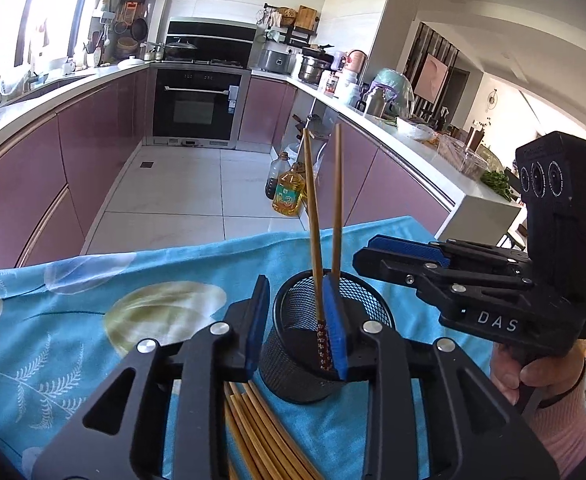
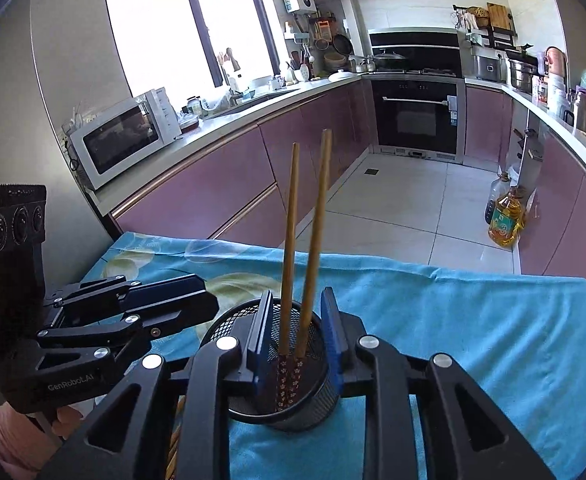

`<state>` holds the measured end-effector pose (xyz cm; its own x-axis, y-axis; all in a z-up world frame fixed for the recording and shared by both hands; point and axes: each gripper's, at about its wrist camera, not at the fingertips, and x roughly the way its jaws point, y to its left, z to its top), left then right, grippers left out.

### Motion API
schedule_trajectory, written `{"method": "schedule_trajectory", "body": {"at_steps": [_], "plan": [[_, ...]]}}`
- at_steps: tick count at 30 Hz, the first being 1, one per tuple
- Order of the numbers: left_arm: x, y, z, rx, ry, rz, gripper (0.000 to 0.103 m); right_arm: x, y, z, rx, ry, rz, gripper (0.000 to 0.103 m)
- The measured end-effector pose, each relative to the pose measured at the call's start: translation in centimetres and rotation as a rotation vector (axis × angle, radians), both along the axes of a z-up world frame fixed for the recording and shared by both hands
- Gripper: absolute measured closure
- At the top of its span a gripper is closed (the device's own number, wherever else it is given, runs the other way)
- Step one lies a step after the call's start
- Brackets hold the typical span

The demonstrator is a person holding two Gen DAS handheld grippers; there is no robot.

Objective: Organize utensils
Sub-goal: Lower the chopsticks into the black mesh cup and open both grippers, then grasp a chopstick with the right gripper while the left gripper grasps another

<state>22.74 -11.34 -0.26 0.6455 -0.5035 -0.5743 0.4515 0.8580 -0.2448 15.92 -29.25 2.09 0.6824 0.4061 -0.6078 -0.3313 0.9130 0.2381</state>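
Two chopsticks upright in mesh cup on cloth, loose chopsticks beside the cup

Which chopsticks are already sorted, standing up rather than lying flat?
The two chopsticks with patterned dark ends, standing in the black mesh cup. The other chopsticks lie loose on the blue cloth.

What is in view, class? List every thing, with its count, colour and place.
standing chopsticks: two, wooden, in the holder
holder: one, black mesh, on the cloth
loose chopsticks: several, wooden, on the cloth
cloth: one, blue floral, over the table
oil bottles: two, yellow and dark, on the floor
microwave: one, white, on the counter
left gripper: black, blue fingers, open at the holder
right gripper: black, blue fingers, open around both standing chopsticks
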Motion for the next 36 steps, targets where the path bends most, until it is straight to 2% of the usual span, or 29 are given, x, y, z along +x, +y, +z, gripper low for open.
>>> {"method": "schedule_trajectory", "body": {"at_steps": [5,8,14,19,25,36], "plan": [[-1.6,2.0,0.1,-0.008,-0.027,0.052,0.064,-1.2,-0.5,0.6,0.032,-0.032,0.001,0.078],[-2.8,3.3,0.1,0.018,-0.043,0.074,0.057,-2.9,-0.3,1.1,0.037,-0.063,0.025,0.074],[-5.5,5.6,-1.8,0.082,-0.041,0.091,0.053,-7.3,0.8,1.5,0.027,-0.112,0.114,0.068],[-7.5,5.9,-5.0,0.145,0.009,0.066,0.05,-9.4,2.7,-0.5,-0.01,-0.069,0.164,0.066],[-9.1,5.1,-8.4,0.21,0.044,0.042,0.05,-9.7,4.3,-4.4,-0.018,0.043,0.184,0.066],[-8.5,4.0,-10.7,0.264,0.12,0.047,0.05,-10.0,5.2,-7.9,-0.019,0.127,0.179,0.066]]}}
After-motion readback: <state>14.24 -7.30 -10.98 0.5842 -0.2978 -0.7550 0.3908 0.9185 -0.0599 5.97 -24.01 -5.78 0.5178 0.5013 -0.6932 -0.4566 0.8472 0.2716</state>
